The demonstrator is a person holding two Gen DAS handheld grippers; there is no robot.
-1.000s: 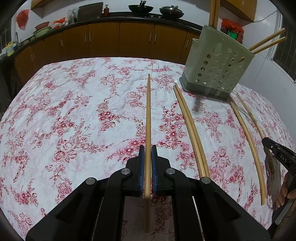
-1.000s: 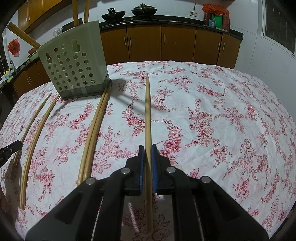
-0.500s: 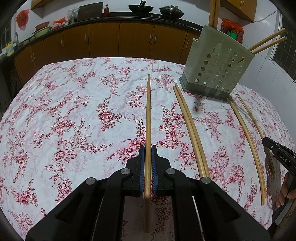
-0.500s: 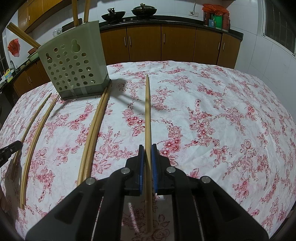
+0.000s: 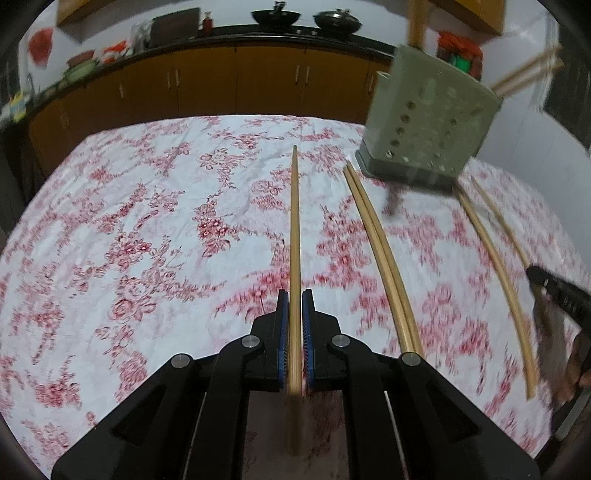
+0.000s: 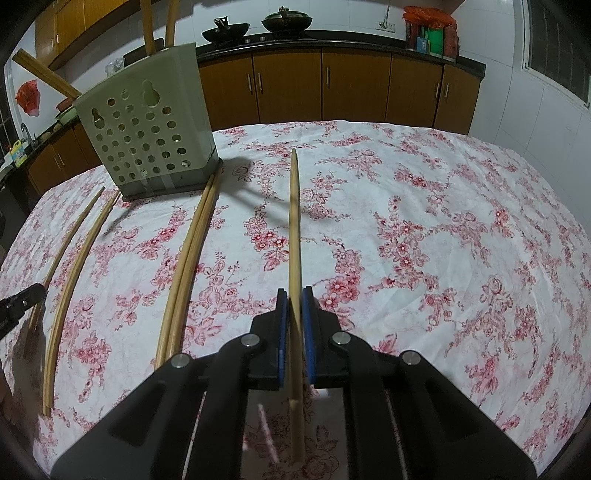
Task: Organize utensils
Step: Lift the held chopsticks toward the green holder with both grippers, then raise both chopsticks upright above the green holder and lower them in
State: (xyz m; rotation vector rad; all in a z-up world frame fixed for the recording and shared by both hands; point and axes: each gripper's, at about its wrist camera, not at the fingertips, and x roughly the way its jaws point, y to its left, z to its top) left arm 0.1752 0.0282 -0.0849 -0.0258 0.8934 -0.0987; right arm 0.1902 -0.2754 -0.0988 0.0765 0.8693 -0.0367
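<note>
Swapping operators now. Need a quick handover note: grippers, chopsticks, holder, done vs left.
Left hand-held gripper: shut on a chopstick.
Right hand-held gripper: shut on another chopstick.
Holder: green, perforated, on the floral tablecloth, a few chopsticks already sticking out of it.
On the cloth: one touching pair in front of the holder, two separate chopsticks beyond it.
Left: drop both held chopsticks into the holder, then collect the four lying loose.

I count two tongs, left tongs (image 5: 294, 325) and right tongs (image 6: 294, 325), each pinching one chopstick (image 5: 294, 236) (image 6: 294, 229). Four more chopsticks (image 6: 184, 266) lie on the tabletop (image 6: 424, 229). One perforated holder (image 6: 147, 136) stands there, with at least three sticks in it. Two pots (image 6: 286, 20) sit behind.
</note>
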